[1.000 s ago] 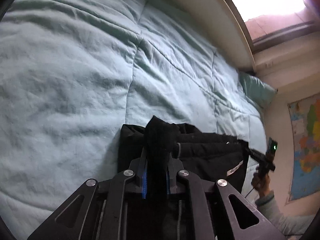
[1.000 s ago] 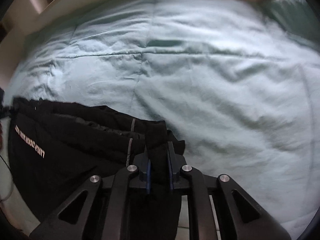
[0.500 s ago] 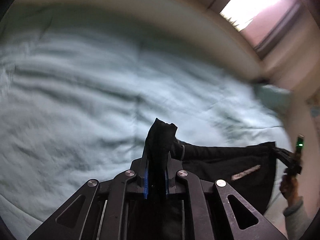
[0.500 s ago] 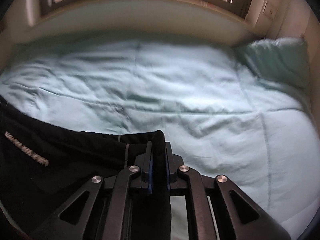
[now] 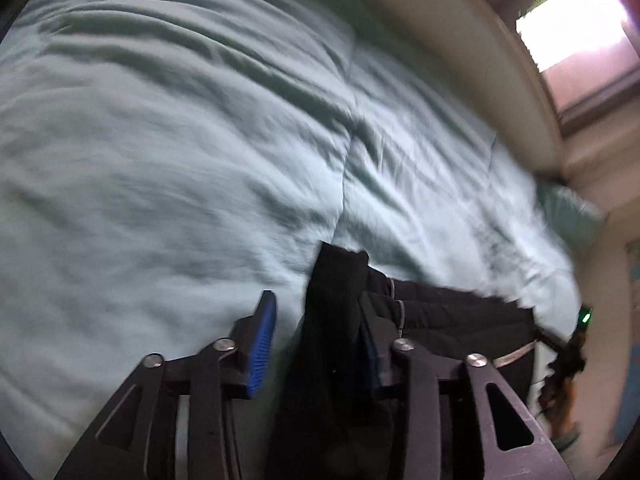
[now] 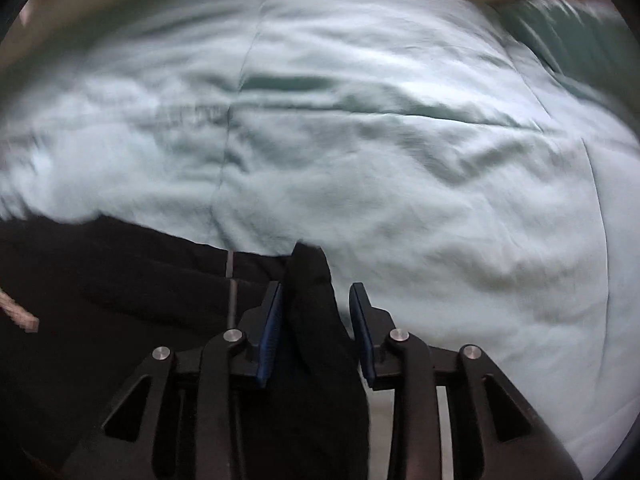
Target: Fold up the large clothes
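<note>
- The black garment (image 5: 440, 312) lies along the near edge of the bed, on the pale green quilt (image 5: 160, 160), stretched left to right between the two tools.
- The left hand-held gripper (image 5: 316, 344) has just been opening: its jaws stand apart, with a bunched corner of the garment upright between them; cloth rests against the right pad while the left blue pad (image 5: 262, 348) is clear of it.
- The right hand-held gripper (image 6: 316, 328) has likewise just been opening; its jaws are apart, and the garment's other corner stands loose in the gap, no longer pinched.
- In the right wrist view the garment (image 6: 120, 280) spreads to the left, showing stacked layers with a grey seam, so at least one fold looks done.
- By my reading, this is the release after laying a fold down on the bed.
- Left to do, probably: draw both tools clear without dragging the corners, then regrasp for another fold or smoothing. Motion blur hides how flat the edges sit.
- A pillow (image 6: 580, 32) sits at the far right of the bed.
</note>
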`<state>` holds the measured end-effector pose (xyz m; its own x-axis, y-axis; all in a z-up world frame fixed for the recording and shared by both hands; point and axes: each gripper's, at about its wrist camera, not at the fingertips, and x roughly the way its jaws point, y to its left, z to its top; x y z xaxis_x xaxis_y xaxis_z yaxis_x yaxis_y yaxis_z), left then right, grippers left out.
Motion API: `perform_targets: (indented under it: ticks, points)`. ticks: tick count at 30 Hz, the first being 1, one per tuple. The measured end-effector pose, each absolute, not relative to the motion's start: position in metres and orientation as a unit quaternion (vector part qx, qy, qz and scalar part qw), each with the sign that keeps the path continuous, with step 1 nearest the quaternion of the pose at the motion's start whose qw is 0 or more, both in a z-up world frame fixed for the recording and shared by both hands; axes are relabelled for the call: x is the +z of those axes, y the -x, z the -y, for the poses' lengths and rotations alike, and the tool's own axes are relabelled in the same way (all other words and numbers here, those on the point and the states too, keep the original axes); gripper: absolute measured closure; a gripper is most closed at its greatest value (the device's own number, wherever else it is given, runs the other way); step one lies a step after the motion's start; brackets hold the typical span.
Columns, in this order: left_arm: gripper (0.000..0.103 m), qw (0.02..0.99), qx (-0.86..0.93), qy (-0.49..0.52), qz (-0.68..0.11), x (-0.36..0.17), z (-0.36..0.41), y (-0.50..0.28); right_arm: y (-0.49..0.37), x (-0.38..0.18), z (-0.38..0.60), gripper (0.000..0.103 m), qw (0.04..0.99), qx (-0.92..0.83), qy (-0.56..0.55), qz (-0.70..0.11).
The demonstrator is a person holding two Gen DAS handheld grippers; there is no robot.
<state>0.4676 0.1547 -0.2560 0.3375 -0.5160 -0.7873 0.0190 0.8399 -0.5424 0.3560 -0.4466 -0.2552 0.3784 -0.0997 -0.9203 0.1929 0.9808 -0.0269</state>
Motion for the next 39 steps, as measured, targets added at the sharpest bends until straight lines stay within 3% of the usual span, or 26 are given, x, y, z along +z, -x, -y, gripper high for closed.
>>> perform_targets:
  ticks: [2,9,16,20,23,26,29,31,33,36,39]
  points:
    - [0.058,0.788,-0.172,0.244,-0.538,-0.24,-0.176,-0.459,-0.334,-0.23,0.454,0.051,0.841,-0.1,-0.055,-0.529]
    - [0.059,0.83,-0.127,0.212,-0.5,-0.18,-0.206,-0.415,-0.267,-0.176,0.415,0.049,0.857,-0.053,-0.095,-0.504]
    - [0.059,0.835,-0.224,0.102,-0.492,-0.144,-0.089,-0.311,-0.218,-0.194,0.302,0.049,0.847,0.009,-0.062,-0.527]
    - [0.059,0.831,-0.233,0.028,-0.505,-0.164,-0.014,-0.279,-0.223,-0.21,0.27,0.048,0.842,0.007,-0.057,-0.536]
    - [0.059,0.819,-0.212,0.005,-0.533,-0.206,0.018,-0.279,-0.233,-0.243,0.259,0.026,0.831,-0.012,-0.033,-0.555]
    - [0.057,0.813,-0.169,-0.055,-0.554,-0.251,0.041,-0.279,-0.239,-0.283,0.261,0.02,0.808,-0.023,-0.051,-0.586]
    - [0.056,0.821,-0.157,-0.062,-0.545,-0.259,0.044,-0.277,-0.239,-0.294,0.262,0.017,0.809,-0.028,-0.053,-0.585]
    - [0.048,0.821,-0.175,-0.006,-0.544,-0.259,0.029,-0.28,-0.239,-0.293,0.262,0.015,0.812,-0.028,-0.051,-0.581]
    - [0.004,0.81,-0.246,0.069,-0.528,-0.26,0.019,-0.28,-0.237,-0.292,0.263,0.008,0.817,-0.02,-0.055,-0.574]
    - [0.003,0.788,-0.285,0.093,-0.539,-0.253,0.01,-0.278,-0.234,-0.283,0.266,0.003,0.816,0.0,-0.065,-0.574]
    - [0.003,0.786,-0.243,0.017,-0.568,-0.229,0.025,-0.283,-0.233,-0.248,0.269,0.004,0.835,0.014,-0.078,-0.544]
